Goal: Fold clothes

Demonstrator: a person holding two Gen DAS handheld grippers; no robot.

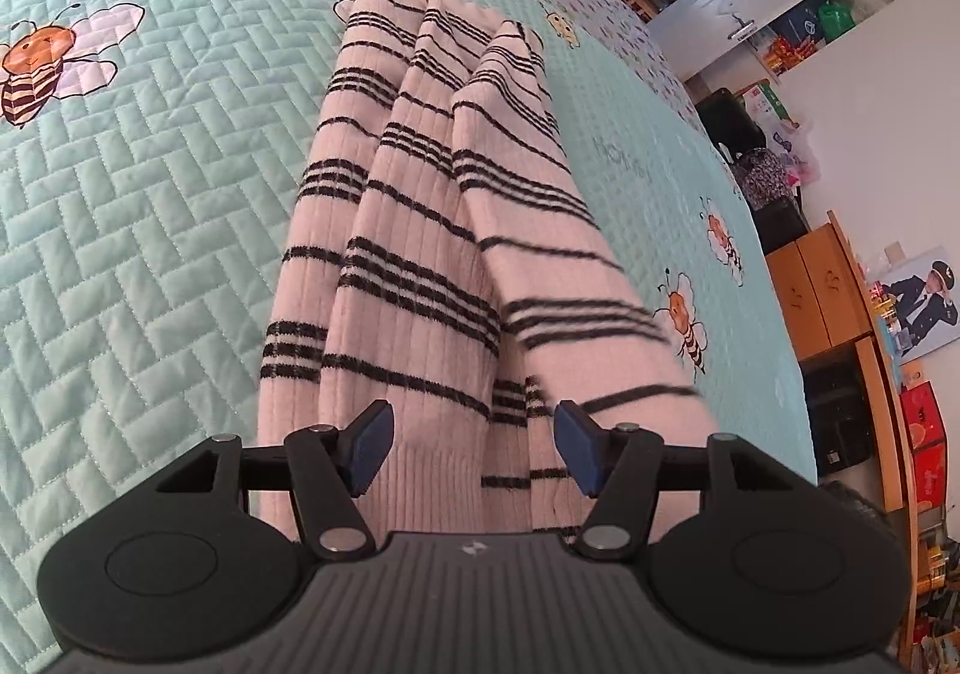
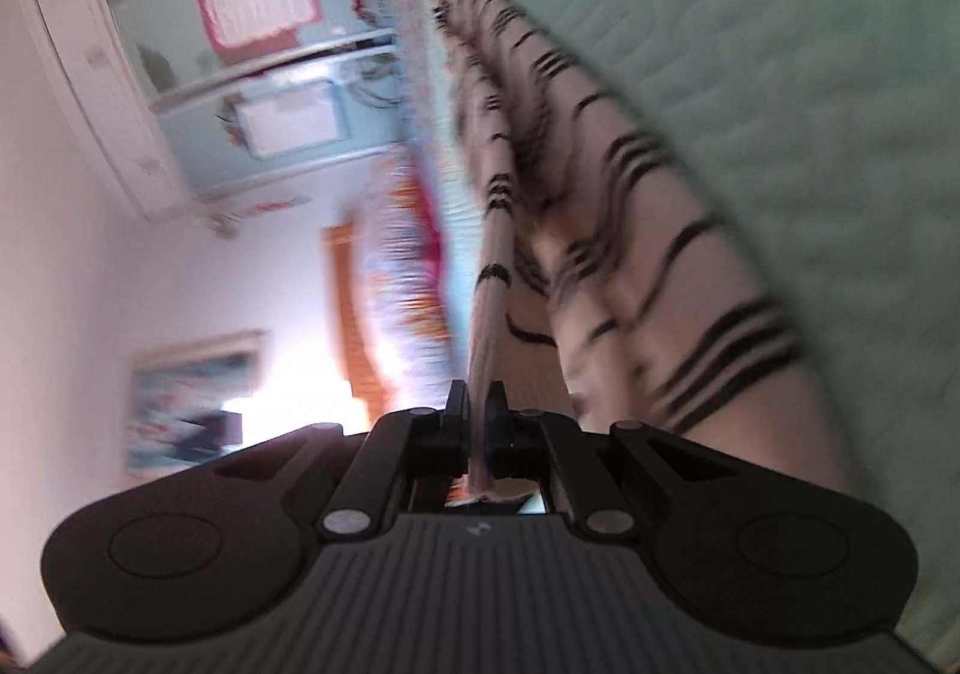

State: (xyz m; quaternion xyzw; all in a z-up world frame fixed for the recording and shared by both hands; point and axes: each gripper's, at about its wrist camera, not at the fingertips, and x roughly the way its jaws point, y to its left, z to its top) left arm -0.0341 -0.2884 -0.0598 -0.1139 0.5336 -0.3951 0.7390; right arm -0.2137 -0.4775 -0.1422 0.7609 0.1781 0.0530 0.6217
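The pink sweater (image 1: 420,230) with its black stripes lay lengthwise on the bed's green quilt (image 1: 150,182), already gathered into long narrow pleats running away from my left camera. In the right wrist view the same sweater (image 2: 630,266) looked blurred, one thin edge of it lifted off the quilt (image 2: 840,134) and running straight into my right gripper (image 2: 474,416).

That right gripper was clamped on that raised edge, its pads pressed together with only the knit between them. My left gripper (image 1: 462,434) hovered over the near end of the sweater with its jaws apart and opening; the blue pads (image 1: 369,446) stood either side of the ribbed hem, not pressing on it, so on that side I judged the cloth was free.

I read this as the middle of a lengthwise fold: the right side was carrying a flap across while the left had let go or was setting up for a new hold. The garment was narrow but not yet short, so the fold was far from finished.

The next move called for laying the right-hand edge down flat over the pleats, keeping it taut so the layers did not bunch. The left gripper then needed a firm hold on the near hem, catching all layers at once, before the sweater could be doubled end over end.
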